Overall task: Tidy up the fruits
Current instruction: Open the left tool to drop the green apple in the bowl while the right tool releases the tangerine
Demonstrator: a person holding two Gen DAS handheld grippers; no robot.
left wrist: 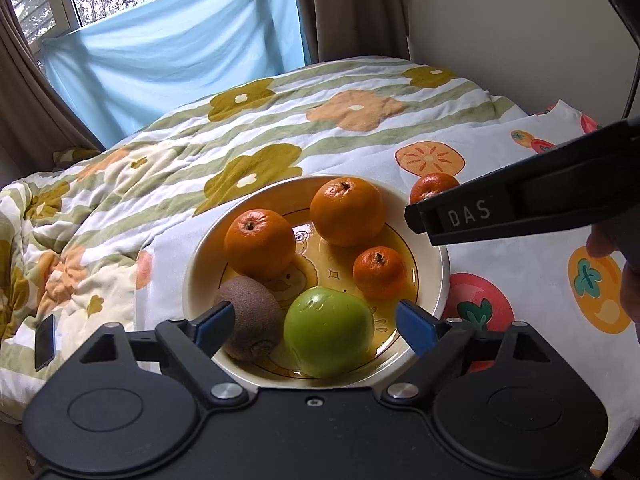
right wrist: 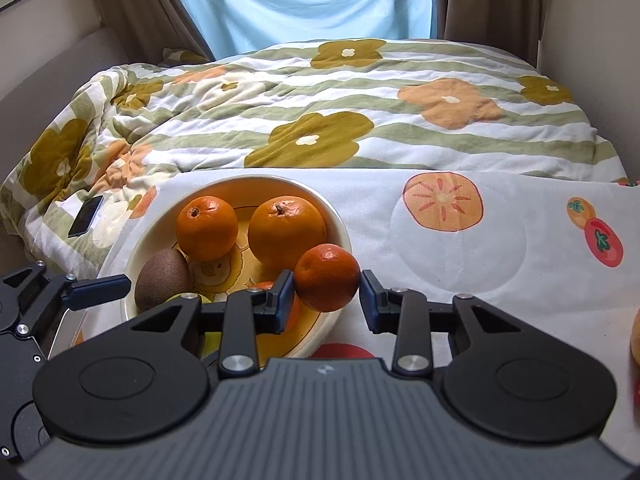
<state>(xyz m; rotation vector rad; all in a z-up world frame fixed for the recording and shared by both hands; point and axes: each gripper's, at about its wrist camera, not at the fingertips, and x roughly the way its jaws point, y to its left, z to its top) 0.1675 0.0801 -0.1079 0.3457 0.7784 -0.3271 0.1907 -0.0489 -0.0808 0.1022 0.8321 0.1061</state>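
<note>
A cream and yellow plate (left wrist: 434, 264) on the fruit-print cloth holds two oranges (left wrist: 259, 243) (left wrist: 346, 211), a small mandarin (left wrist: 379, 273), a brown kiwi (left wrist: 249, 323) and a green apple (left wrist: 329, 331). My left gripper (left wrist: 316, 330) is open above the plate's near edge, its jaws either side of the kiwi and apple. My right gripper (right wrist: 327, 301) is open around another mandarin (right wrist: 327, 277) at the plate's (right wrist: 340, 224) right rim; the left pad touches it, a small gap shows at the right pad. That mandarin (left wrist: 434, 187) also shows in the left wrist view behind the right gripper's finger.
A flowered quilt (right wrist: 320, 112) covers the bed behind the plate. A dark phone (right wrist: 85, 216) lies on the quilt to the left. Another orange fruit (right wrist: 635, 336) shows at the right edge of the cloth. Curtains and a wall stand beyond.
</note>
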